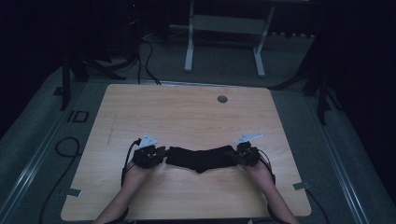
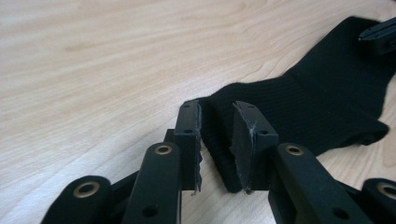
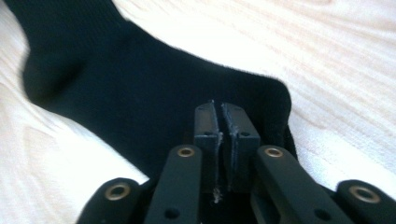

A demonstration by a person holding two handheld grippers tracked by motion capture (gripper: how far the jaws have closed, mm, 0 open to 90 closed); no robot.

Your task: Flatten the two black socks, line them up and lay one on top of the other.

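A black sock (image 1: 201,157) lies stretched left to right on the wooden table (image 1: 187,112), near its front. My left gripper (image 1: 163,154) is at the sock's left end. In the left gripper view that gripper (image 2: 217,106) stands open, the sock's (image 2: 317,93) end lying in the gap without being pressed. My right gripper (image 1: 236,156) is at the sock's right end and also appears far off as the right gripper (image 2: 378,35). In the right gripper view the gripper (image 3: 219,106) has its pads almost together over the sock (image 3: 116,79), whose edge bunches up toward them.
A round grommet hole (image 1: 222,99) sits near the table's far edge. Beyond the table stands a white desk frame (image 1: 189,46) on grey carpet. Cables (image 1: 65,144) loop on the floor to the left. The person's forearms enter from the bottom.
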